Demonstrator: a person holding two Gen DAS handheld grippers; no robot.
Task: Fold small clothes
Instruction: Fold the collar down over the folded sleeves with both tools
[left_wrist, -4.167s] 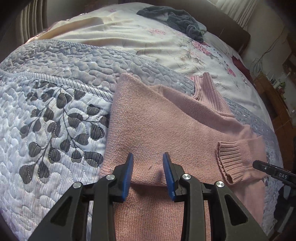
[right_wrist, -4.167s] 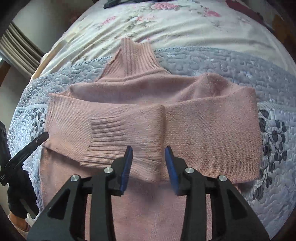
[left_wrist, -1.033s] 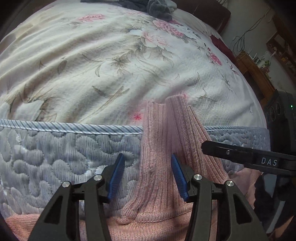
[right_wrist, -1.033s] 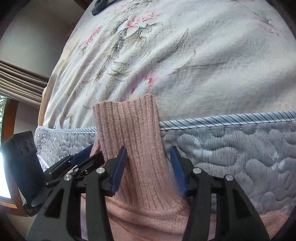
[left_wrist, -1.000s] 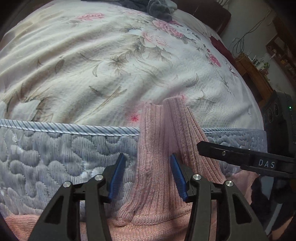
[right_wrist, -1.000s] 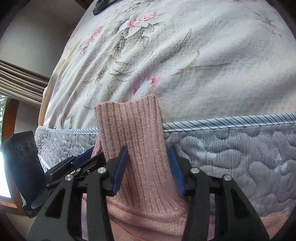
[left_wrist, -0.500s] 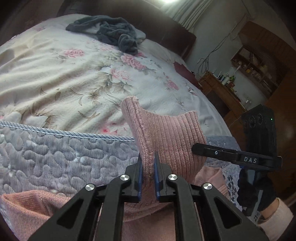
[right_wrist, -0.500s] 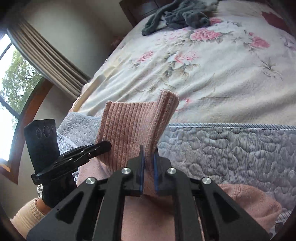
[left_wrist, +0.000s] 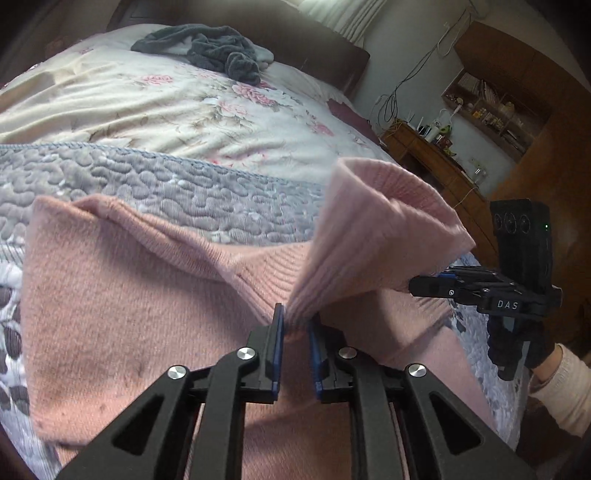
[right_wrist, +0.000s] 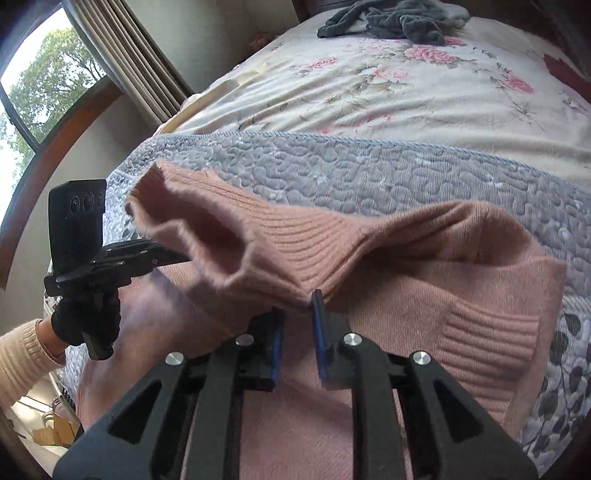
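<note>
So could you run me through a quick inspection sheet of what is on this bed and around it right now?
Surface: grey quilted cover over a floral bedspread.
Job's things: pink sweater, sleeves folded across; ribbed collar lifted off the bed.
Clutter: dark grey garment crumpled near the headboard.
Grippers: left gripper and right gripper, jaws each pinching one side of the collar.
Cables: wires on the wall above a wooden desk.
Surroundings: window with curtains; shelves.
</note>
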